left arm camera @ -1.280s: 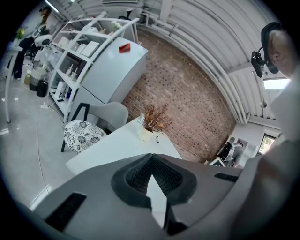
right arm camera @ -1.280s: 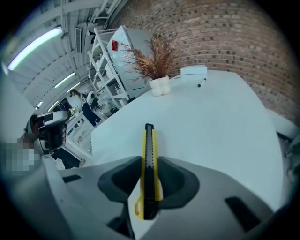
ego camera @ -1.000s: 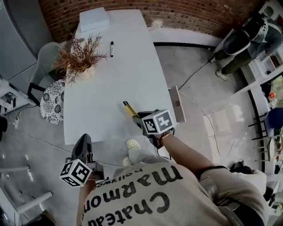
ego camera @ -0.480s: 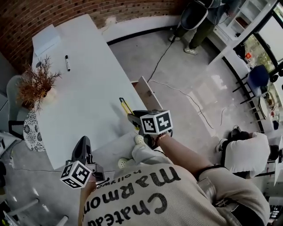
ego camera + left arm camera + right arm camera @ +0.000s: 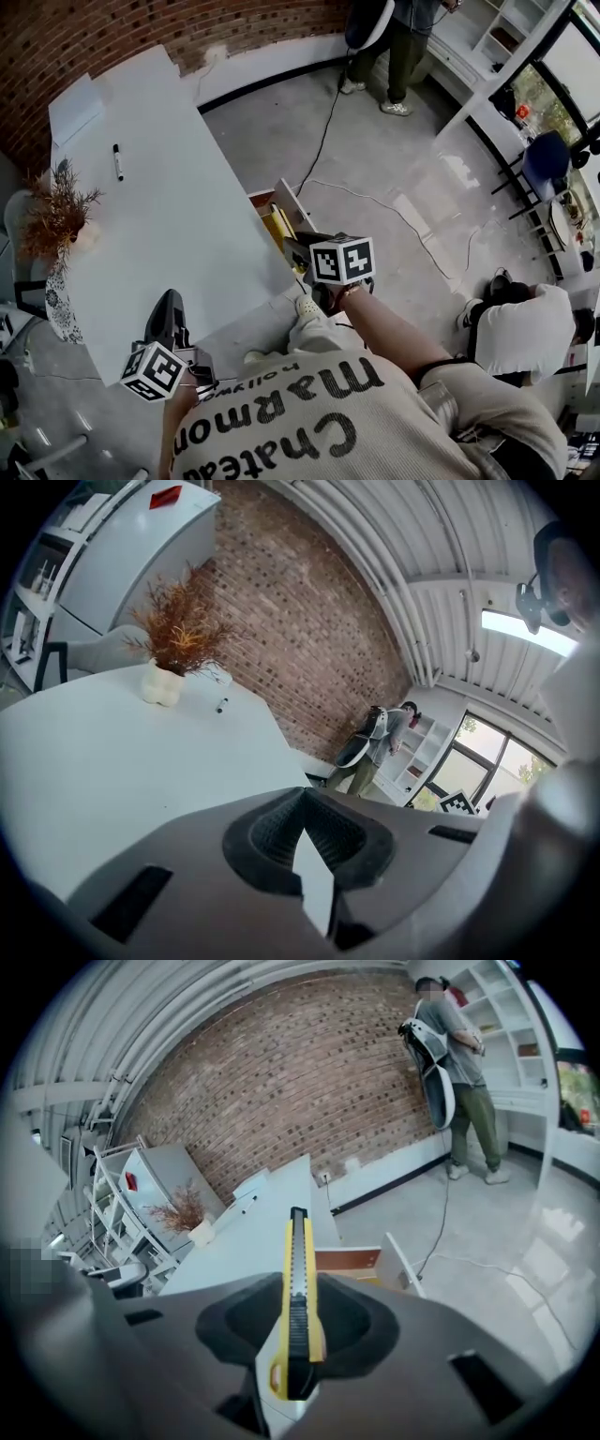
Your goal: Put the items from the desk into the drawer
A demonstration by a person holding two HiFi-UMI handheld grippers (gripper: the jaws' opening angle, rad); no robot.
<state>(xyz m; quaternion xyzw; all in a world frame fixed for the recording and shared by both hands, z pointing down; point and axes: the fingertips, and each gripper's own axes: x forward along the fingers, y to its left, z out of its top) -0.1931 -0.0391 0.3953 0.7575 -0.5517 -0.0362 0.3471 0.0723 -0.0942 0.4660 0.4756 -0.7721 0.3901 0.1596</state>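
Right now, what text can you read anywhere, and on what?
"Chateau Marmon", end hidden: shirt, upside down.
"hollywoo", small, end hidden: shirt.
Gripper cubes: square codes, no words.
Red label on cabinet: too small.
Knife: nothing legible.

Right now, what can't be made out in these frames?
- Drawer interior: head view, covered by the utility knife and right claw; right gripper view, cut off by the claw's body.
- Marker: too small in every view to tell capped or not.
- White box: head view, its own top hides any contents.
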